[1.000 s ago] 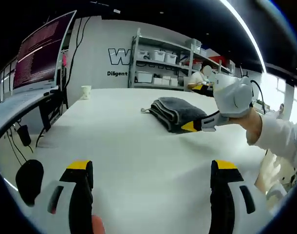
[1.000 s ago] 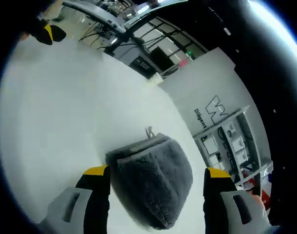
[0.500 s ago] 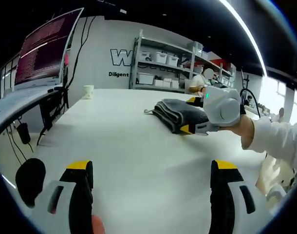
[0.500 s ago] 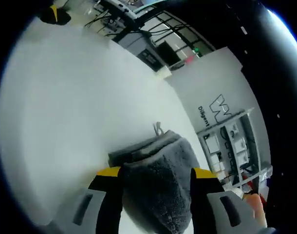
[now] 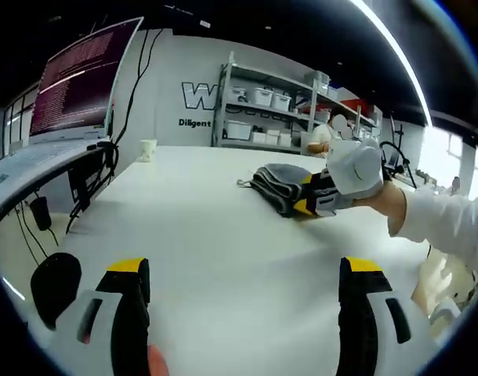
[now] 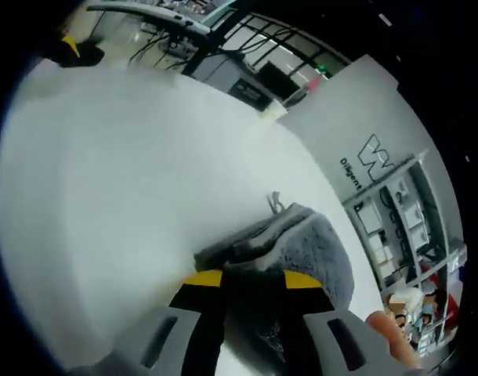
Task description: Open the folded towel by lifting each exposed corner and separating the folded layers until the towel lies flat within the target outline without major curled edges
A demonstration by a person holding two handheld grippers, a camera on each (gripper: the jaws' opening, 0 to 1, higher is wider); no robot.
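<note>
A folded grey towel (image 5: 277, 180) lies on the white table (image 5: 192, 227), right of the middle in the left gripper view. My right gripper (image 5: 311, 197) reaches it from the right, held by a hand in a white sleeve. In the right gripper view the towel (image 6: 321, 243) shows stacked layers and a small loop tag (image 6: 275, 203). My right gripper (image 6: 253, 280) is shut on the towel's near edge, with grey cloth pinched between its yellow tips. My left gripper (image 5: 244, 270) hangs open over bare table, well short of the towel; its yellow tip (image 6: 66, 48) shows far off.
A large monitor (image 5: 78, 78) stands on a desk at the left, with cables hanging by the table edge. A paper cup (image 5: 148, 149) sits at the table's far left. Shelving with boxes (image 5: 262, 110) and a seated person (image 5: 321, 135) lie beyond the far edge.
My right gripper has gone from wide open around the towel's edge to shut on it. The left gripper has stayed open in place.
</note>
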